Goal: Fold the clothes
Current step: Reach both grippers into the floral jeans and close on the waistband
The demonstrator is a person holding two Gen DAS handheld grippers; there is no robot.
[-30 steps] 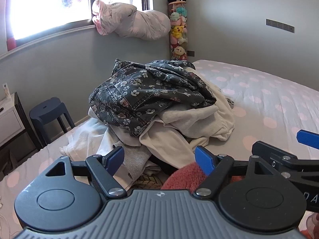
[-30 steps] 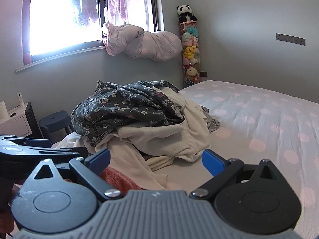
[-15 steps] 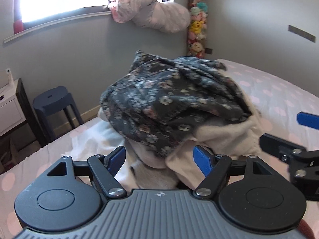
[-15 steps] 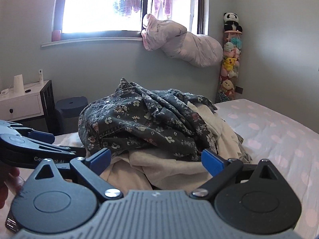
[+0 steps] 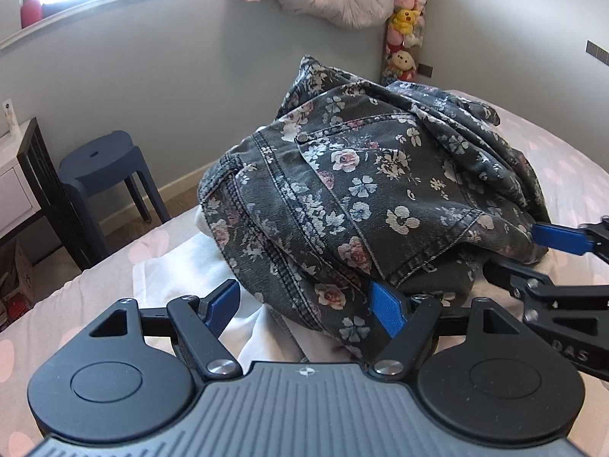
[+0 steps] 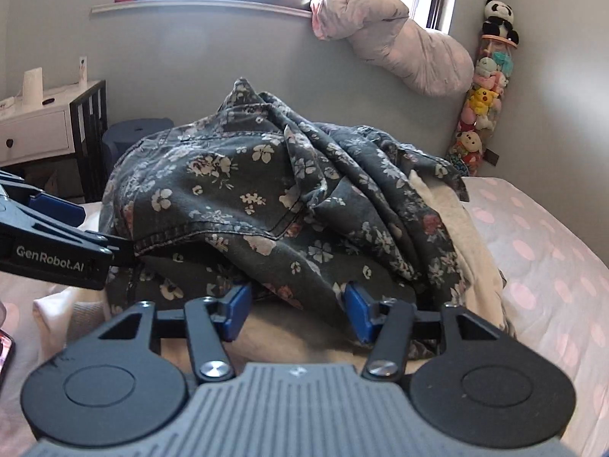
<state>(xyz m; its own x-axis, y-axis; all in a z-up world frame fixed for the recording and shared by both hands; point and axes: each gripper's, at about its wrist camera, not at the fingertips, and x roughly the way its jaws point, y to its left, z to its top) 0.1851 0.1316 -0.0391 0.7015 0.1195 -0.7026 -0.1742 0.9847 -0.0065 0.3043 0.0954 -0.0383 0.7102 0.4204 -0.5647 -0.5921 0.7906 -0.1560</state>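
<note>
Both grippers tilted down at floral denim garment (image 5: pixel 361 198): left gripper (image 5: pixel 310 302) jaws spread, right gripper (image 6: pixel 297 306) jaws closing around hem.

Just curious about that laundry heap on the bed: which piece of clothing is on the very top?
The dark floral denim jacket. It is draped over the plain cream and white clothes, which only peek out beneath its edges.

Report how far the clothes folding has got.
Done: nothing, the floral denim jacket lies crumpled on the heap of cream clothes. In hand: the right claw is closing at the jacket's hem; the left claw stands open at its edge. Left: lifting, spreading, folding everything.
</note>
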